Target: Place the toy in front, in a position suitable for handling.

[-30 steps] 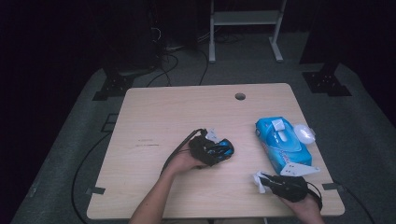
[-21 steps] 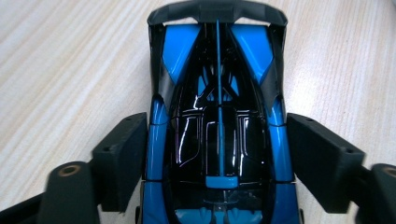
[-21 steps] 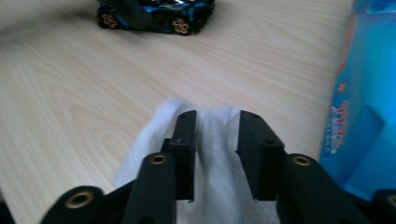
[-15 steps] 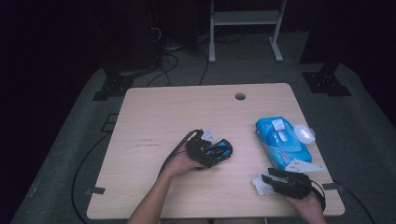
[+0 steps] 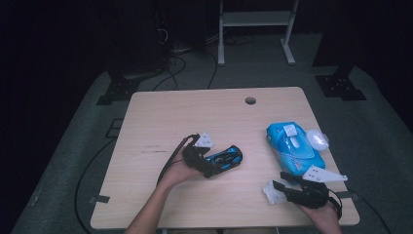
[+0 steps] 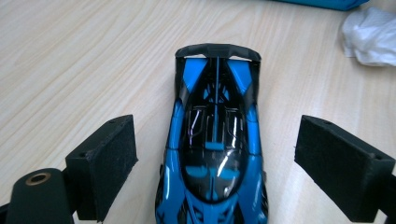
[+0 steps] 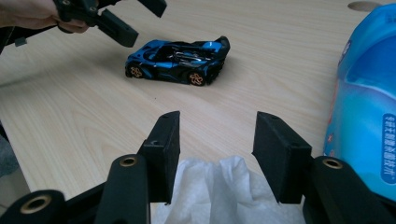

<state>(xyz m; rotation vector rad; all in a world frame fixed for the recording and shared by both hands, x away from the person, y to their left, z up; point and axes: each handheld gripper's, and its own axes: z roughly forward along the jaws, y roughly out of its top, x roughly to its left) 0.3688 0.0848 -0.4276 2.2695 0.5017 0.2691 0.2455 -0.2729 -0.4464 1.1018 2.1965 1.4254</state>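
1. Blue and black, the toy car (image 6: 215, 140) stands on its wheels on the pale wooden table (image 5: 160, 117), between the jaws of my left gripper (image 5: 214, 163). In the left gripper view the black pads (image 6: 108, 161) stand clear of both its sides, so nothing is gripped; those jaws have just been opening.
2. In the right gripper view that same car (image 7: 180, 59) rests alone on the tabletop, its gold-coloured wheels down, with my left gripper (image 7: 116, 18) above and just beside its nose, not touching it.
3. My right gripper (image 5: 281, 191) sits near the table's near right corner. Its jaws are parted about halfway and have just been opening too.
4. A crumpled white tissue (image 7: 224, 191) lies between my right jaws and under them. The pads (image 7: 166, 149) do not press on it; whether they brush its edges I cannot tell.
5. The blue packet of wipes (image 5: 293, 145) lies just beyond my right gripper, well apart from the car. A second white wad (image 5: 317, 139) rests against its far right side.
6. On the packet (image 7: 369, 107) a white strip of small printed characters runs down near the right edge of the right gripper view; I cannot read them.
7. No brand or writing can be made out on the car.
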